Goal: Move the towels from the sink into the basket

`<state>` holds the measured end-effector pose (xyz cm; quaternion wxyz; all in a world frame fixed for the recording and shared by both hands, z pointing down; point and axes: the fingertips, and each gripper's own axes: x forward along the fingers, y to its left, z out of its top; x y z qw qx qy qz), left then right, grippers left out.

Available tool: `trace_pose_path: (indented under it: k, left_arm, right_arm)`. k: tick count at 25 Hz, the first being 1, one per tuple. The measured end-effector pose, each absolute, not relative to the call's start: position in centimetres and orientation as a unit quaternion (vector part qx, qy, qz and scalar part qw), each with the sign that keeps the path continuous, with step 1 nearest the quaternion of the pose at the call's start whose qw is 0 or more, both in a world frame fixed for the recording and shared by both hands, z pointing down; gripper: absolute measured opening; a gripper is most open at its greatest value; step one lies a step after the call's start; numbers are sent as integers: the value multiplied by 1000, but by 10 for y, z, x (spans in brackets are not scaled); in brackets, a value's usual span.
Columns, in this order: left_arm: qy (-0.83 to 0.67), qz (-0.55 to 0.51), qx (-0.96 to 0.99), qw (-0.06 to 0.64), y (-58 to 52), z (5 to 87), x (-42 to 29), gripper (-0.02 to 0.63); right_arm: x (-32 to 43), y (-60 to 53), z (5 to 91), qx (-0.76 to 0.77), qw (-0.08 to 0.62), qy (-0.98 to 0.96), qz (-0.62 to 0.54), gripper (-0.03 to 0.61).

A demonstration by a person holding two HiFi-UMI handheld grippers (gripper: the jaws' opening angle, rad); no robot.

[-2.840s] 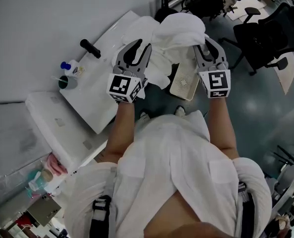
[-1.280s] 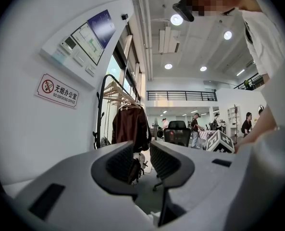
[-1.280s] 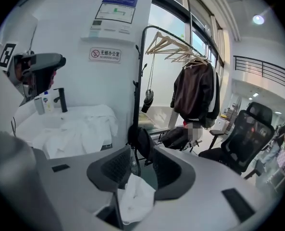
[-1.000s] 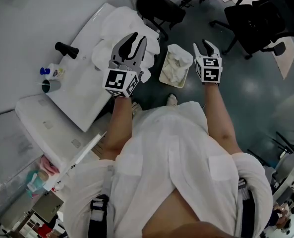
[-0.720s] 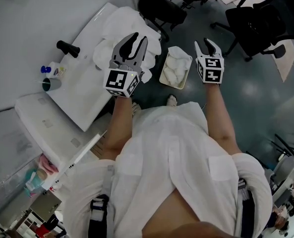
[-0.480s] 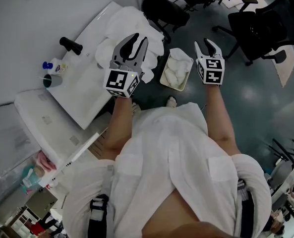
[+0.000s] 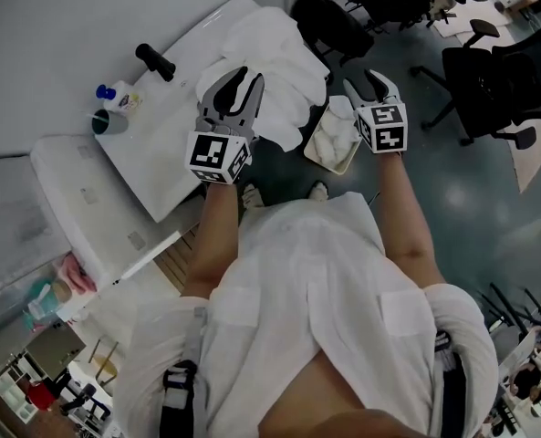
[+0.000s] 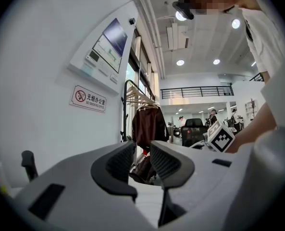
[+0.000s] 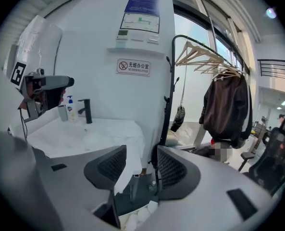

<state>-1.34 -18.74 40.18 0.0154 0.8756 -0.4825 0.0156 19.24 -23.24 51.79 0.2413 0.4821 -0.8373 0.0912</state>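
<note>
White counter (image 7: 161,153) under heaped towels (image 7: 275,48) (dark floor (image 7: 471,190) beside)

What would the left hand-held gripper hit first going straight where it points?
Likely nothing near: the left hand-held gripper points level above the white cloth towels, toward a far dark brown hanging jacket.

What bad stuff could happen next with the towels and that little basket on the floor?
The towels hang over the front edge of the sink, so the pile might slip to the floor beside the basket. The basket looks small and already holds a white towel, so more may spill over its rim. A tugged towel could perhaps knock the cup or the soap bottle by the faucet.
</note>
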Motion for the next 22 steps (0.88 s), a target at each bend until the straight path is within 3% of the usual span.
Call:
trace_pose_path:
  k: [12,22]
  left_arm:
    - [-544,26,838,31,-170,419,-100,112]
    - [-557,34,828,48,-172,435,-131,112]
  right_arm:
    - [74,-244,564,329,328,-884,60,248]
    - [5,-260,601,167,451,-870,-106,281]
